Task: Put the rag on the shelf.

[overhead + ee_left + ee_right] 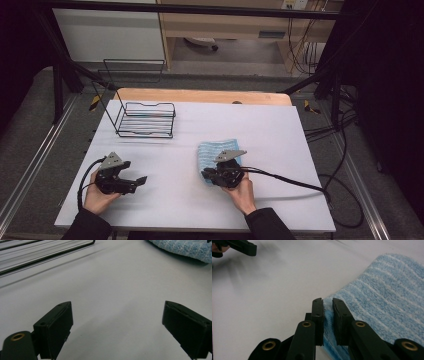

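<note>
The right gripper (327, 307) has its jaws nearly closed on the near edge of a blue striped towel (384, 297), which lies flat on the white table (280, 130) ahead of it. The left gripper (117, 325) is wide open, holding nothing; a wire rack (146, 120) stands ahead of it. No readable writing

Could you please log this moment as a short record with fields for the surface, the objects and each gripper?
surface: white table
cloth: blue striped towel, folded, right of the table's middle
rack: black wire rack, far left, apart from the towel
left gripper: open, jaws wide apart over bare table, holding nothing
right gripper: shut on the towel's near edge
</note>
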Available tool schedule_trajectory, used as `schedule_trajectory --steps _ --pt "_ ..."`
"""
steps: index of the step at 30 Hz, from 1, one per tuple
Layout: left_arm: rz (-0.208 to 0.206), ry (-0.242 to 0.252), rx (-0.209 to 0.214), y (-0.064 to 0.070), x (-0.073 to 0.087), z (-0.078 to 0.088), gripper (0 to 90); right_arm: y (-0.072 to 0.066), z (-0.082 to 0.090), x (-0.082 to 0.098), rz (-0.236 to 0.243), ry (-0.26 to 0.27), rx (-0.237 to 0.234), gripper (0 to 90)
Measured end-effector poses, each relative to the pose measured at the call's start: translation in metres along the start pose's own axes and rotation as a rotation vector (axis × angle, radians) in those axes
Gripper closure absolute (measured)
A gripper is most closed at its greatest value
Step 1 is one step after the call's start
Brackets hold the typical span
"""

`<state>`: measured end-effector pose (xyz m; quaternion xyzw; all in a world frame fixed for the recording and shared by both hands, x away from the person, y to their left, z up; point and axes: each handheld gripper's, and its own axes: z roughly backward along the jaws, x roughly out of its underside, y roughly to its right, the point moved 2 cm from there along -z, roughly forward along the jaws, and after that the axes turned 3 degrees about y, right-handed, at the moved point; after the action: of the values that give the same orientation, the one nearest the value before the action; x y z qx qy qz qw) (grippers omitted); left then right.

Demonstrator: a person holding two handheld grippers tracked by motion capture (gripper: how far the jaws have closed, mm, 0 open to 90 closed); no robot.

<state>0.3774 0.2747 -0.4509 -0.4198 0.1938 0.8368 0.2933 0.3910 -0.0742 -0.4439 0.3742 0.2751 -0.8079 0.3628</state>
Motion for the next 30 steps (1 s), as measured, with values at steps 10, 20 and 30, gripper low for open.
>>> schedule_trajectory --steps 10,20,30 --pt "0.001 0.0 0.002 0.001 0.0 -0.001 9.9 -0.014 -0.008 -0.001 0.008 0.0 -0.025 80.9" --pt "-0.003 -0.006 0.005 0.001 0.0 -0.001 9.9 -0.026 -0.014 -0.002 0.013 0.015 -0.057 80.9" --pt "-0.004 -0.007 0.005 0.001 0.0 -0.001 9.9 -0.031 -0.022 0.002 0.018 -0.007 -0.078 80.3"
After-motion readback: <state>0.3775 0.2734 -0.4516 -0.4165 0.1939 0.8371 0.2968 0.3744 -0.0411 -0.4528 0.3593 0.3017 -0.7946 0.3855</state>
